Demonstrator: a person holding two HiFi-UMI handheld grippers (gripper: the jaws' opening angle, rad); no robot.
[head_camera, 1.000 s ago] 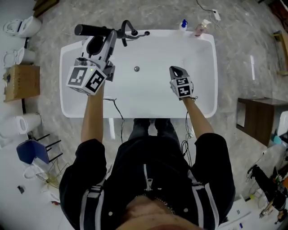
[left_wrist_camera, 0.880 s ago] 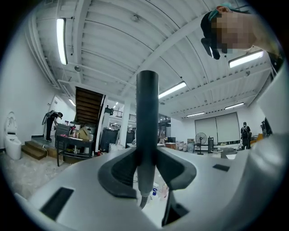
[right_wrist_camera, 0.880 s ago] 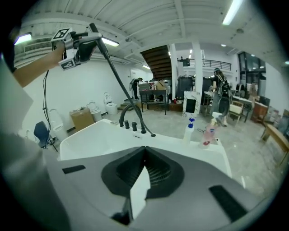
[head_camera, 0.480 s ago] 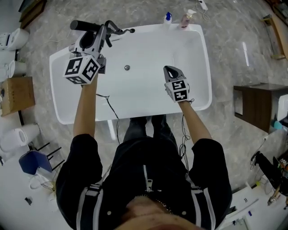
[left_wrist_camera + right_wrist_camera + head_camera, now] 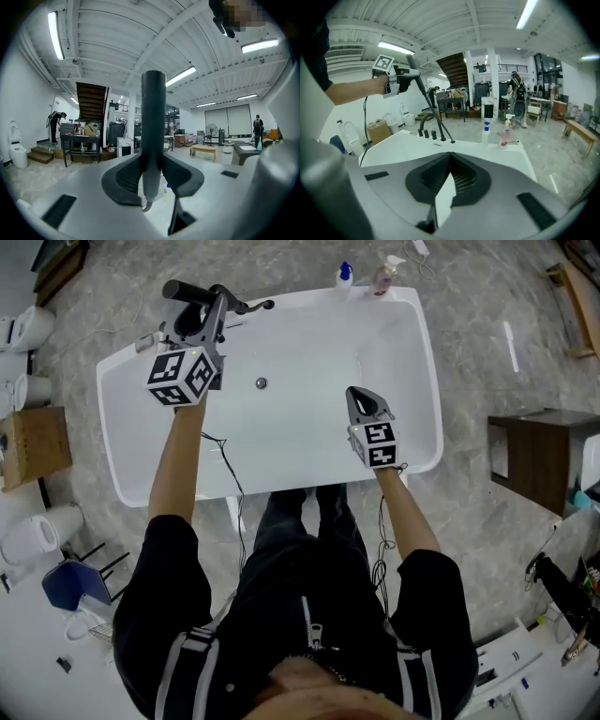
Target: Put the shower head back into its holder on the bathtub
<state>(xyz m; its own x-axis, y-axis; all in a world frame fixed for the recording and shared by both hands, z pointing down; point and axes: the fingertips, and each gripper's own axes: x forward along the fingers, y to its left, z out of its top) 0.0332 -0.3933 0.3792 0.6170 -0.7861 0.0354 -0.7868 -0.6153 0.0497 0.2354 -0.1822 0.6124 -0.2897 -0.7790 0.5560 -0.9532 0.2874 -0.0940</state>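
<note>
Grey marbled floor (image 5: 487, 343), white bathtub (image 5: 427, 381) below me, shower head up at its far left corner.

At the far left a cardboard box (image 5: 33, 442) sits on the floor, well apart from the tub. My left gripper (image 5: 194, 329) hangs above the tub's far left corner, its jaws pinching the dark, stick-shaped shower head (image 5: 186, 292) by the handle; in the left gripper view the handle stands upright between the pads. From the right gripper view the shower head is lifted clear above the rim, and a thin dark line slants from it to the rim beside the taps (image 5: 246, 306). The drain (image 5: 261, 383) lies in the tub's floor, near that end. My right gripper (image 5: 362, 396) hovers over the tub's middle with its jaws pressed together on nothing. Two bottles (image 5: 345, 276) stand on the far rim, and a dark wooden cabinet (image 5: 539, 460) sits off to the right.
</note>
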